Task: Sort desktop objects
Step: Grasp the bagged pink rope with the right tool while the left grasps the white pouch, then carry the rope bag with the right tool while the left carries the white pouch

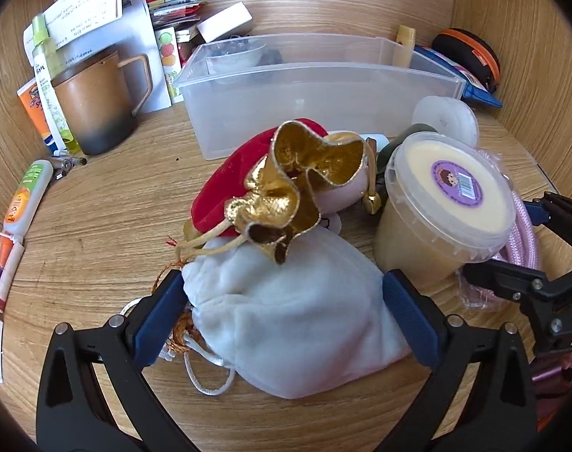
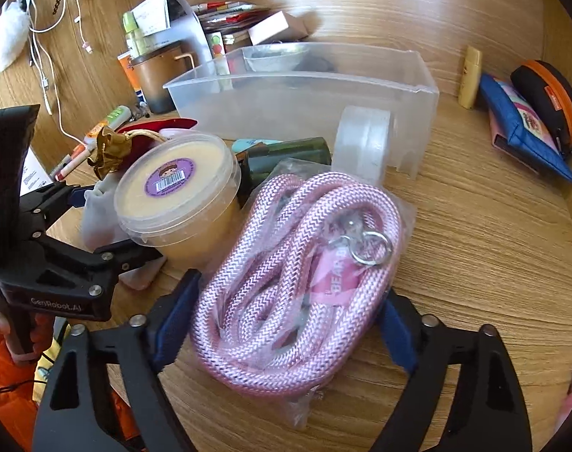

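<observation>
Both grippers (image 1: 284, 314) (image 2: 282, 324) were black plastic frames with silver screws and blue finger pads (image 1: 410, 320); one bore white "GenRobot.AI" lettering (image 2: 56, 302); an orange sleeve (image 2: 7, 395) showed.

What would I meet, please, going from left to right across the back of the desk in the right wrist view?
White cables → brown mug → clear plastic bin → yellow tube → blue pouch → black case with orange trim.

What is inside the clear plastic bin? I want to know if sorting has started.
The clear plastic bin is mostly bare. At its far left corner sits a small clear dish with something dark beside it; the frosted wall blurs what these are.
</observation>
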